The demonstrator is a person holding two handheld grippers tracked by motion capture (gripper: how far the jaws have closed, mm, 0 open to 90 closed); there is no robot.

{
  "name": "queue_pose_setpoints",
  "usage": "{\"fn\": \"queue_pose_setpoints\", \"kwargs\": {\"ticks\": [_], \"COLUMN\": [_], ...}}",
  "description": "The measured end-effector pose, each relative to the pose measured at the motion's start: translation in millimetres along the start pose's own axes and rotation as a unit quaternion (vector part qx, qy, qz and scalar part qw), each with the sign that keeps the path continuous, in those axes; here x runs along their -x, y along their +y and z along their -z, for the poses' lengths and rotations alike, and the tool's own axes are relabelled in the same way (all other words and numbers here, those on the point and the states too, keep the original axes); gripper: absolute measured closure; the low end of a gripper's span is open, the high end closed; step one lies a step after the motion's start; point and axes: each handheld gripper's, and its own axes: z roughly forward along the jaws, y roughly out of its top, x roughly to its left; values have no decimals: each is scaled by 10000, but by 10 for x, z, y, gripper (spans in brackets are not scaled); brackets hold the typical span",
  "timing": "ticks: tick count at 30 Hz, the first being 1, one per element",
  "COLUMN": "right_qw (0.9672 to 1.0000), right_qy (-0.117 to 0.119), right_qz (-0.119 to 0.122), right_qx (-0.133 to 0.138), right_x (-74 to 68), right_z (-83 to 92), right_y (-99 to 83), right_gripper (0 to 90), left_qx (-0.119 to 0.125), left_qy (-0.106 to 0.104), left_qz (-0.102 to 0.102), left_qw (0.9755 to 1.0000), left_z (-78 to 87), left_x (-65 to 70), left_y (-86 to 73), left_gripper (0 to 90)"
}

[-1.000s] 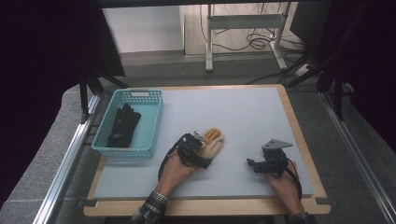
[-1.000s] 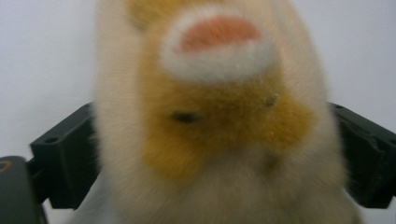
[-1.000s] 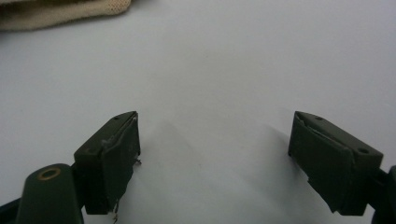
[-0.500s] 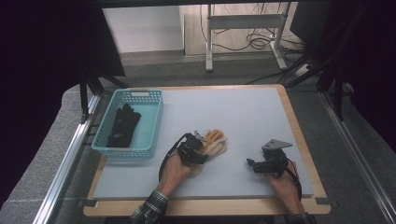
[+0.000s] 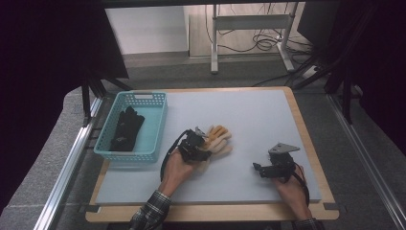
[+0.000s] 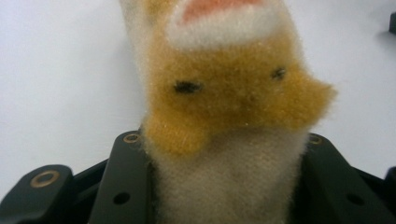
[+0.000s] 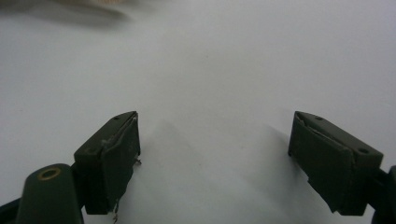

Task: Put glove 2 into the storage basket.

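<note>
**Glove gripped at the cuff, ready to carry to the basket**

At the left of the high view sits a basket [image 5: 135,153], turquoise, with a black glove [image 5: 125,128] lying inside it. Both lie in the left half of the frame, near the table's [image 5: 268,115] left edge.

Just right of the basket, near the middle of the frame, my left gripper [image 5: 203,148] has just been closing its jaws, and a tan glove [image 5: 218,140] is between them. In the left gripper view the fuzzy cuff [image 6: 229,182] fills the gap between my two black jaws, which press on it from both sides, so I judge the grasp made. The glove's fingers point away from me, toward the upper right of the high view; its long axis runs from lower left to upper right there.

At the lower right of the frame, my right gripper [image 5: 268,168] rests well apart from the glove. Its jaws stand wide, with only bare table between them in the right gripper view [image 7: 215,158].

The step in hand looks like the pick-up. Next I would lift the glove clear, swing it left over the basket rim, and let go beside the black one.
</note>
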Motion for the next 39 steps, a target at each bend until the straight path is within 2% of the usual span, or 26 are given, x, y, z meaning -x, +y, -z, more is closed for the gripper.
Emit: {"fn": "queue_pose_setpoints", "kwargs": {"ticks": [7,15,18,23,28,29,38,39], "right_qw": [10000,10000,10000,10000,10000,10000,10000,10000], "right_qy": [6,5,6,4,7,7,6,6], "right_qz": [6,0,1,2,5,6,1,1], "right_qx": [-3,0,-1,-1,-2,-3,0,0], "right_x": [1,1,1,1,1,1,1,1], "right_z": [1,1,1,1,2,2,2,2], "right_y": [0,0,0,0,0,0,0,0], "right_gripper": [164,164,164,164,164,164,164,164], "left_qx": [44,100,175,243,382,382,459,459], "left_qy": [81,316,432,538,783,783,1151,1151], "left_qz": [37,97,182,281,471,471,841,841], "left_qw": [10000,9994,9987,9979,9951,9951,9887,9887], "left_z": [141,378,521,650,847,847,1113,1113], "left_x": [-94,-248,-354,-464,-637,-637,-929,-929], "left_y": [84,191,234,256,251,251,187,187], "left_gripper": [571,568,567,565,562,561,558,557]}}
